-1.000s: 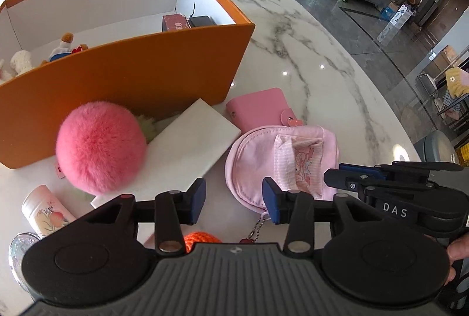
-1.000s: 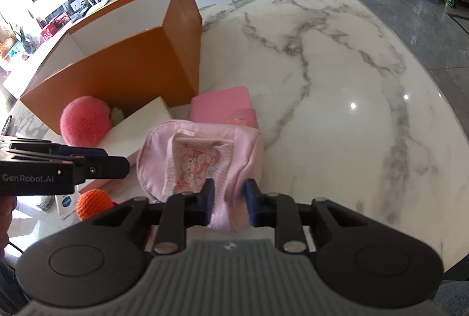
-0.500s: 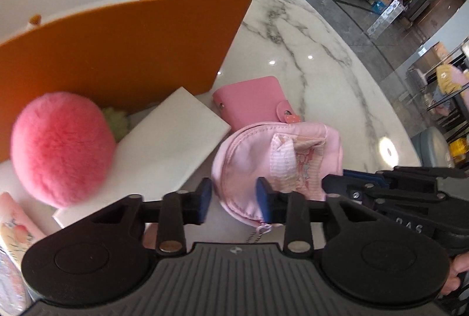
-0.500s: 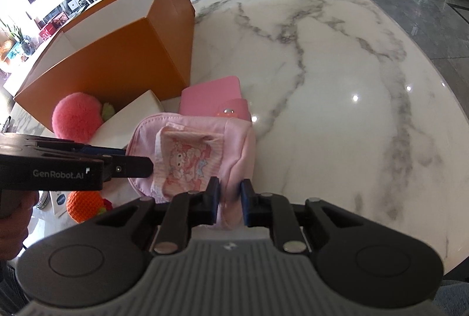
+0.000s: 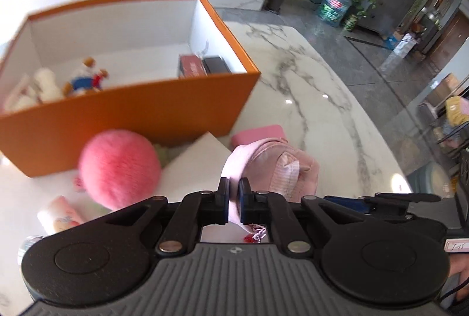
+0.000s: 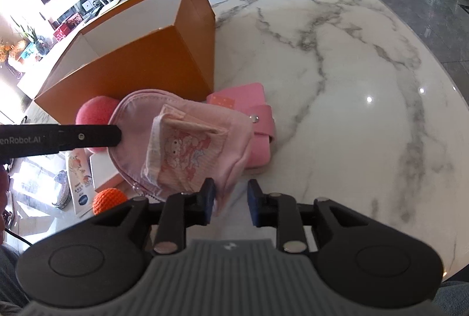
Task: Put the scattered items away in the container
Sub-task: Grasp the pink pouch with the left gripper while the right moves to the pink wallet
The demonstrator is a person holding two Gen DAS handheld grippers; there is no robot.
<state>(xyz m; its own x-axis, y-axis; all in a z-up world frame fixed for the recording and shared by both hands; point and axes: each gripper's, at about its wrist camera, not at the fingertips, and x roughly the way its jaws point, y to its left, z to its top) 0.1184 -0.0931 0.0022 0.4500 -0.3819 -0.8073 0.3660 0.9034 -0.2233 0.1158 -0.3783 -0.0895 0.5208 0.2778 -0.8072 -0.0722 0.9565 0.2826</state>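
Observation:
A pale pink pouch [image 5: 272,166] with a cartoon pocket hangs off the marble table, lifted at its left edge. My left gripper [image 5: 233,190] is shut on that edge; its fingers [image 6: 88,135] show from the side in the right wrist view, clamped on the pouch [image 6: 187,140]. My right gripper [image 6: 231,193] sits at the pouch's lower corner with its jaws opening; the fabric brushes the left pad only. The orange box [image 5: 132,110] stands just behind, open at the top.
Beside the orange box [image 6: 140,66] lie a pink pompom [image 5: 120,166], a white flat box [image 5: 196,160] and a pink wallet [image 6: 252,122]. An orange knitted ball [image 6: 110,200] and a tube [image 6: 79,178] lie nearer. Inside the box: a plush toy [image 5: 83,78] and two small boxes [image 5: 192,66].
My left gripper closed on the pouch's edge and rose, lifting the pouch. My right gripper's jaws, shut on the pouch's corner before, have spread apart.

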